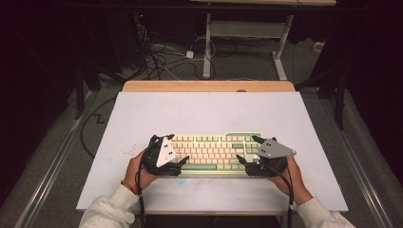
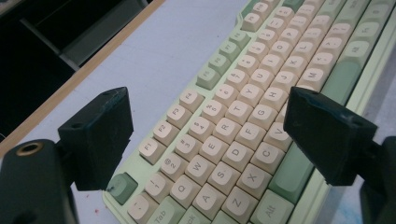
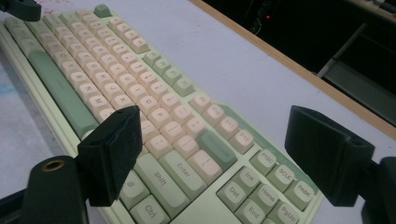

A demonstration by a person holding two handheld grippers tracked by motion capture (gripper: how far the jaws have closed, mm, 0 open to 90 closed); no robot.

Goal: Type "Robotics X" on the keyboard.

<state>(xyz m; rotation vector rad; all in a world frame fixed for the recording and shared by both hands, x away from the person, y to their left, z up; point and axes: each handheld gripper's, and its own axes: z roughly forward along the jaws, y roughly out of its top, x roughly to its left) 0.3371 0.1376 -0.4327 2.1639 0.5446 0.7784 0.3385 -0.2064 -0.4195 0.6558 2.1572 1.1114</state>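
A pale green keyboard [image 1: 214, 149] with cream and green keys lies on the white table [image 1: 204, 109], near its front edge. My left gripper [image 1: 177, 148] is at the keyboard's left end. In the left gripper view its jaws stand wide apart over the keyboard [image 2: 243, 107], one near the Esc corner and one by the space bar, and the left gripper [image 2: 205, 121] is open. My right gripper [image 1: 247, 149] is at the keyboard's right end. The right gripper [image 3: 212, 137] is open too, its jaws spread over the Enter and navigation keys [image 3: 187, 154], not pressing on them.
The table's far side ends in a wooden strip [image 1: 209, 86]. Beyond it, cables [image 1: 161, 59] lie on the floor beside a metal desk frame [image 1: 207, 42]. Faint red specks [image 1: 124, 153] mark the table left of the keyboard. A person's hands and light sleeves enter from below.
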